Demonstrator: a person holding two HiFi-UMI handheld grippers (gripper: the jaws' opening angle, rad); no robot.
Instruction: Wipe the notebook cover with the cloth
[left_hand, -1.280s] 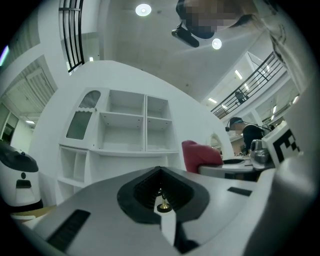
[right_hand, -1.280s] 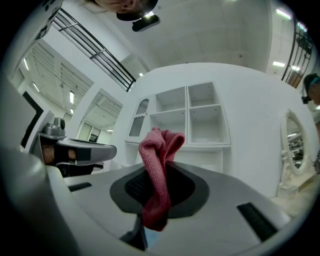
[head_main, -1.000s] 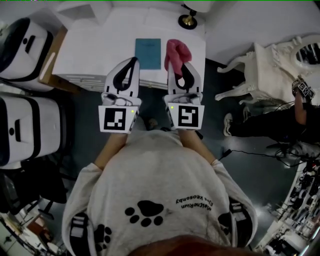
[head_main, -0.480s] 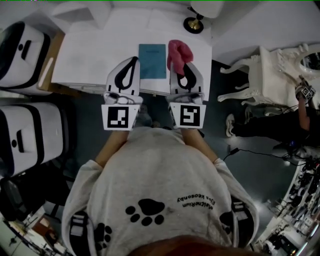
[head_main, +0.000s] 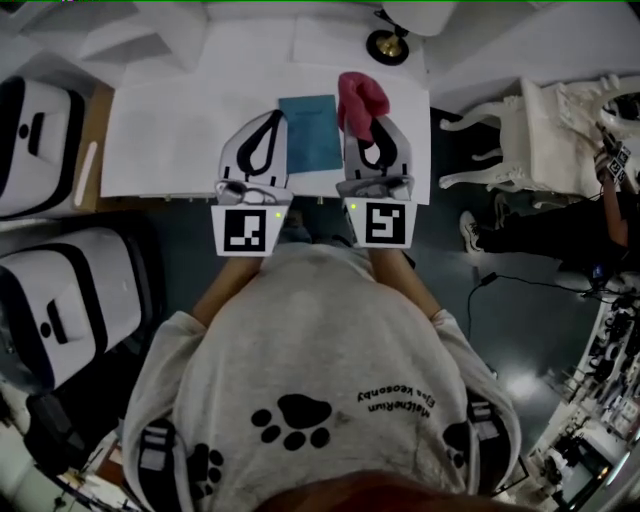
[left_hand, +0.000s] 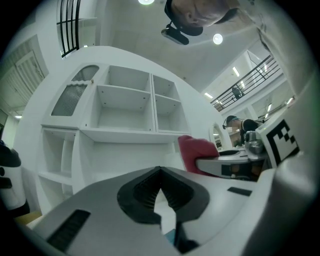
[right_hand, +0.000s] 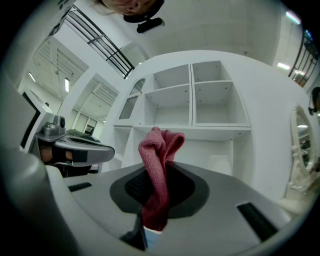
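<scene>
Over the white desk (head_main: 170, 130), in approach, our right claw (head_main: 368, 128) pinches the cloth (head_main: 360, 98), left claw (head_main: 272, 118) pressed together empty; next, we judge, lower it onto the notebook (head_main: 310, 130) just left.

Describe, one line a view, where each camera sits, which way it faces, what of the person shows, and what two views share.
Head view: on the person's head, facing steeply down at desk, notebook, left gripper, right gripper; own sweatshirt and forearms show.
Left gripper view: rides the left gripper, facing along its shut, empty jaws toward white shelves.
Right gripper view: rides the right gripper, facing the same shelves along jaws shut on the cloth.
Shared: both gripper views show the shelves and cloth.
</scene>
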